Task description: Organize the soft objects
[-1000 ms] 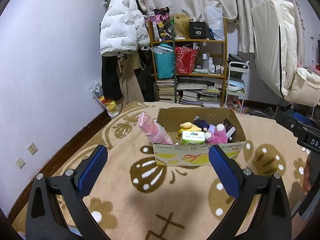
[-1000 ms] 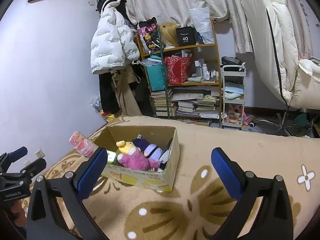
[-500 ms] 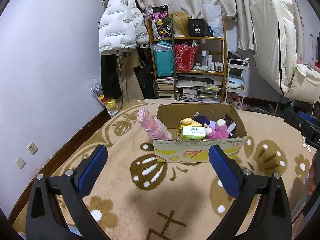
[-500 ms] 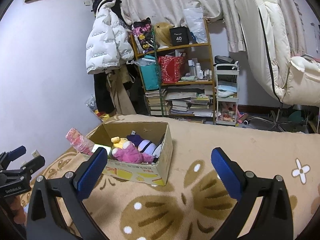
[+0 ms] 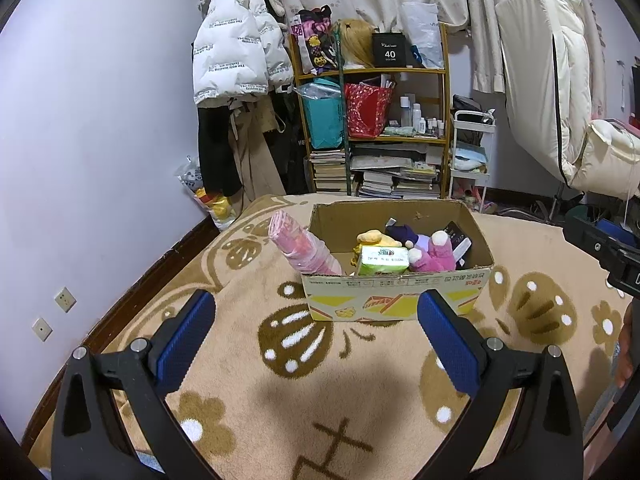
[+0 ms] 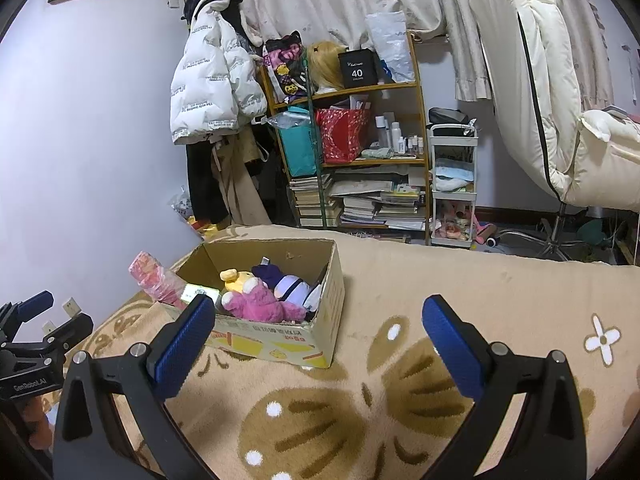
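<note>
Task looking nearly done: left gripper (image 5: 316, 334) and right gripper (image 6: 318, 338) both hanging wide open, gripping nothing, soft toys sitting in open brown cardboard box (image 5: 394, 290) just ahead.

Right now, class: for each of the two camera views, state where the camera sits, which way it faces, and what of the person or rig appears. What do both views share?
Left wrist: on the left hand-held gripper, facing the cardboard box front-on; right gripper body at the right edge.
Right wrist: on the right hand-held gripper, facing the room, box ahead-left; left gripper at the left edge.
Shared: box, pink plush, bookshelf, carpet.
</note>
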### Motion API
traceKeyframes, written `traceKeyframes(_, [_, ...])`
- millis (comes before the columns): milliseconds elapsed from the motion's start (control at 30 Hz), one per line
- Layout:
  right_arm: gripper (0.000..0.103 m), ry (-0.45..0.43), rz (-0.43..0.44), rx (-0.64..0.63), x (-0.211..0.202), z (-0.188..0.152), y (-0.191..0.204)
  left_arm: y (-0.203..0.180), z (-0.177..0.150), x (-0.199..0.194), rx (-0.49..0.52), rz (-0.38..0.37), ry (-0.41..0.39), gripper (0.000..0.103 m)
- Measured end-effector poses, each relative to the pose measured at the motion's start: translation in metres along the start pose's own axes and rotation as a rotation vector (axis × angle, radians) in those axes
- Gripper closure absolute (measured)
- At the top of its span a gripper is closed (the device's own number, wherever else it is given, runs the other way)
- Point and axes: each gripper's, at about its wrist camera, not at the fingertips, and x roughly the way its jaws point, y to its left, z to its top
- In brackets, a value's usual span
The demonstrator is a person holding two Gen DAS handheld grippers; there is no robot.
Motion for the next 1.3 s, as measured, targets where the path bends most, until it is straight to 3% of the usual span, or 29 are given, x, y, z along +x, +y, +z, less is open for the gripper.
traceKeyframes(1300, [0.0, 0.02, -0.006, -0.028, 0.0049, -0.0043, -0.0006, 0.0031, -0.0044, 0.0072, -0.015, -0.004, 0.012, 0.003])
